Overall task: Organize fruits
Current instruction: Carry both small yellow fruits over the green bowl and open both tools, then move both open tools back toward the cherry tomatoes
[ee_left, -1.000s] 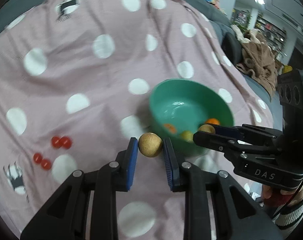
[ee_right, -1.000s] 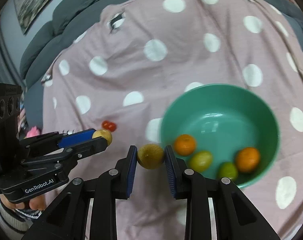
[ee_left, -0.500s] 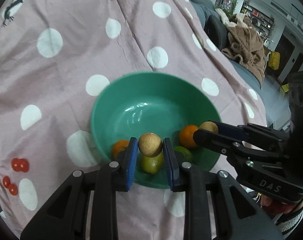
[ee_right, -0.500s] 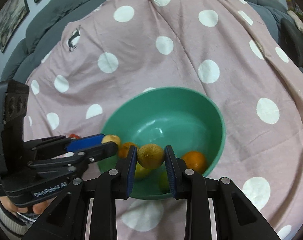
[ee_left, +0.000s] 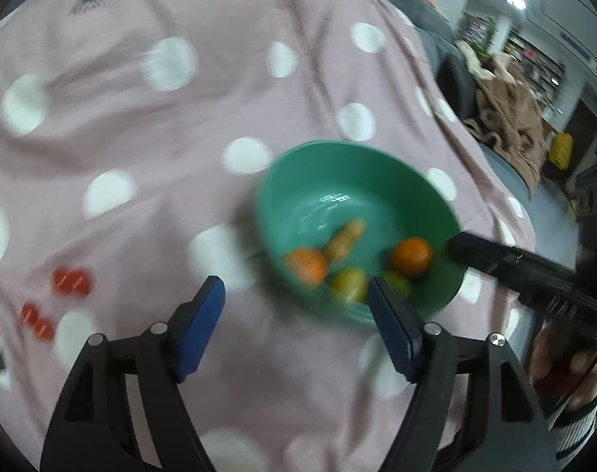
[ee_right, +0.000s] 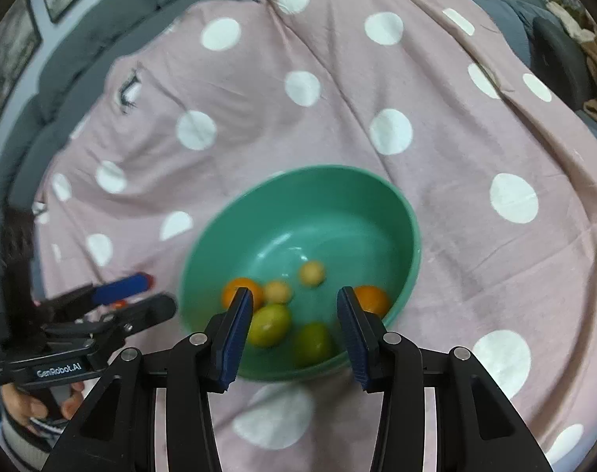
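A green bowl (ee_left: 298, 181) (ee_right: 381, 196) sits on a pink polka-dot cloth (ee_left: 180, 137). It holds two oranges (ee_right: 239, 289), a yellow-green fruit (ee_right: 270, 324), a green fruit (ee_right: 312, 344) and two small tan round fruits (ee_right: 312, 272) (ee_right: 276, 291). My left gripper (ee_left: 296, 310) is open and empty above the bowl's near-left rim. My right gripper (ee_right: 294, 314) is open and empty over the bowl's near side. Small red tomatoes (ee_left: 72, 281) lie on the cloth at the left.
The right gripper's dark body (ee_left: 534, 275) shows at the bowl's right in the left wrist view. The left gripper (ee_right: 101, 310) shows at the bowl's left in the right wrist view. A grey sofa (ee_right: 101, 19) backs the cloth.
Both grippers have opened and let go of their small tan fruits, which now lie in the bowl. The left gripper has drawn back toward the bowl's left rim.
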The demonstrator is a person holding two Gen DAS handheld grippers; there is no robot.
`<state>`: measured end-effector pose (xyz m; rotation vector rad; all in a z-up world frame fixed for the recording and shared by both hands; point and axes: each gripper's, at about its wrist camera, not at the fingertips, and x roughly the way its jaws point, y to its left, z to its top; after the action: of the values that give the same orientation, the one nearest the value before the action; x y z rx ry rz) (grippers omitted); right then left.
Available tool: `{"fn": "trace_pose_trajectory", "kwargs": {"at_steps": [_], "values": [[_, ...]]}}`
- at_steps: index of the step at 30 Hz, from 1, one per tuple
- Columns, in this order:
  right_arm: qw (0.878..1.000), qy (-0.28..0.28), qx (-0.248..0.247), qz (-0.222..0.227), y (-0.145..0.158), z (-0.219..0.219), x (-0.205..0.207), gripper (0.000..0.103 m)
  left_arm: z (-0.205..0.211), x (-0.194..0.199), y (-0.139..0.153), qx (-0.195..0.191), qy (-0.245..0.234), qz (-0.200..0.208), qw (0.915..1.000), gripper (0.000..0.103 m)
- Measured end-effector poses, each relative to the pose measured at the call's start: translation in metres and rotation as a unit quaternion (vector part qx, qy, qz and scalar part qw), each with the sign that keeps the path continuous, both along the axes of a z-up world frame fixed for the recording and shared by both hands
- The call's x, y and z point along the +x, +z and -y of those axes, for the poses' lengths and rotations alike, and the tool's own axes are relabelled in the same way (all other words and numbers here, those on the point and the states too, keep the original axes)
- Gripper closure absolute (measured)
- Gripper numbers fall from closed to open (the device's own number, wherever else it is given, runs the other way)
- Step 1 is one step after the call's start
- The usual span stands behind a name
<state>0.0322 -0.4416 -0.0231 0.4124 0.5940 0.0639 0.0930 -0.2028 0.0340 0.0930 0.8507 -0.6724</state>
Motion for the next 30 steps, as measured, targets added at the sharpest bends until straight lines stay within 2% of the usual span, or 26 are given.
{"fn": "trace_pose_trajectory", "kwargs": {"at_steps": [5, 8, 14, 18, 24, 30], "values": [[0.999, 0.031, 0.005, 0.016, -0.004, -0.017, -0.023, 0.058, -0.082, -0.028, -0.024, 0.002, 0.076, -0.031, 0.9966, 0.027], [0.998, 0.061, 0.003, 0.012, -0.010, -0.035, -0.032, 0.058, -0.141, -0.047, -0.037, 0.010, 0.136, -0.051, 0.9893, 0.027], [0.995, 0.102, 0.001, -0.009, -0.019, -0.069, -0.031, 0.058, -0.215, -0.083, -0.049, -0.004, 0.212, -0.083, 0.9736, 0.027], [0.991, 0.134, 0.005, -0.017, -0.020, -0.098, -0.027, 0.058, -0.232, -0.096, -0.048, -0.023, 0.228, -0.088, 0.9693, 0.027], [0.983, 0.181, -0.028, -0.026, -0.017, -0.141, -0.025, 0.058, -0.234, -0.101, -0.052, -0.048, 0.221, -0.090, 0.9700, 0.027], [0.977, 0.200, -0.052, -0.049, -0.024, -0.164, -0.018, 0.058, -0.235, -0.097, -0.056, -0.065, 0.211, -0.097, 0.9704, 0.027]]}}
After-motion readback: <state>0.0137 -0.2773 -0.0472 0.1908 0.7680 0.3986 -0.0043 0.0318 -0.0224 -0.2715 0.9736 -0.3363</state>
